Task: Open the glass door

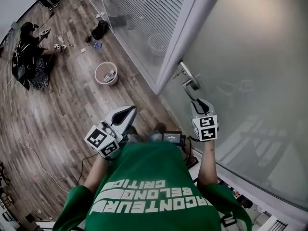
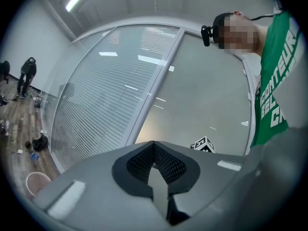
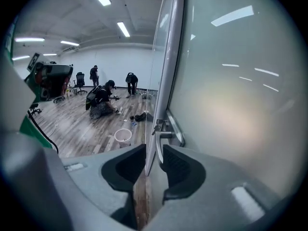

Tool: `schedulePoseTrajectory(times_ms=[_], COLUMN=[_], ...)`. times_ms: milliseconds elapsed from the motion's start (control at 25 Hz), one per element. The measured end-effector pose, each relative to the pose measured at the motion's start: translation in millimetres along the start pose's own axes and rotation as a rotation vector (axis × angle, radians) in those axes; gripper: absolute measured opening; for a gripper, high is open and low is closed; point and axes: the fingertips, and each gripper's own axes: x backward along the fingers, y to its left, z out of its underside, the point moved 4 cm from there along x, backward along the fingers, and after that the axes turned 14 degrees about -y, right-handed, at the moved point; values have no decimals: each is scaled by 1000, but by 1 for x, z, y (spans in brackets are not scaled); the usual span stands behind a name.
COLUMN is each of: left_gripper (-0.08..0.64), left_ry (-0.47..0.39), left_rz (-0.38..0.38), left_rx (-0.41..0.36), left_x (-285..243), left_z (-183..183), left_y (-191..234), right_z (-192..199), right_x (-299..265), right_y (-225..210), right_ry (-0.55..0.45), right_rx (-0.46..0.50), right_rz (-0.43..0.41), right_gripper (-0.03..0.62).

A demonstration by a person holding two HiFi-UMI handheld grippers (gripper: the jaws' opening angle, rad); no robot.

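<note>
The frosted glass door [image 1: 250, 57] fills the right of the head view, and its metal lever handle [image 1: 189, 77] sits at the door's left edge. My right gripper [image 1: 202, 103] is held just below that handle and points at it. In the right gripper view the right gripper [image 3: 153, 153] stands open, with the handle [image 3: 160, 134] and the door's edge [image 3: 166, 71] in line with the gap. The pads do not press on them. My left gripper [image 1: 128, 113] hangs to the left, away from the door, and is shut on nothing [image 2: 155, 170].
Left of the door runs a glass wall with blinds [image 1: 139, 8]. On the wooden floor stand a pink bucket [image 1: 106, 73] and a black bag [image 1: 100, 29], and a person [image 1: 31, 57] sits there. A small device [image 1: 172, 137] lies near my feet.
</note>
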Motion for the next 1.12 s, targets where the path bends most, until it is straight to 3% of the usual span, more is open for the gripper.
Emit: schedulePoseTrajectory(times_ms=[440, 800, 1120], left_gripper=[17, 17, 17], left_ry=[-38, -49, -66], left_rz=[-59, -110, -163], left_rx=[-2, 2, -11], left_x=[30, 43, 59], left_z=[-21, -21, -29], left_y=[10, 19, 28], right_z=[8, 29, 57], right_x=[-45, -94, -121], right_y=[-12, -19, -9], right_ry=[211, 400, 627], right_rx=[53, 123, 119], right_rz=[4, -80, -198], right_gripper=[107, 106, 103])
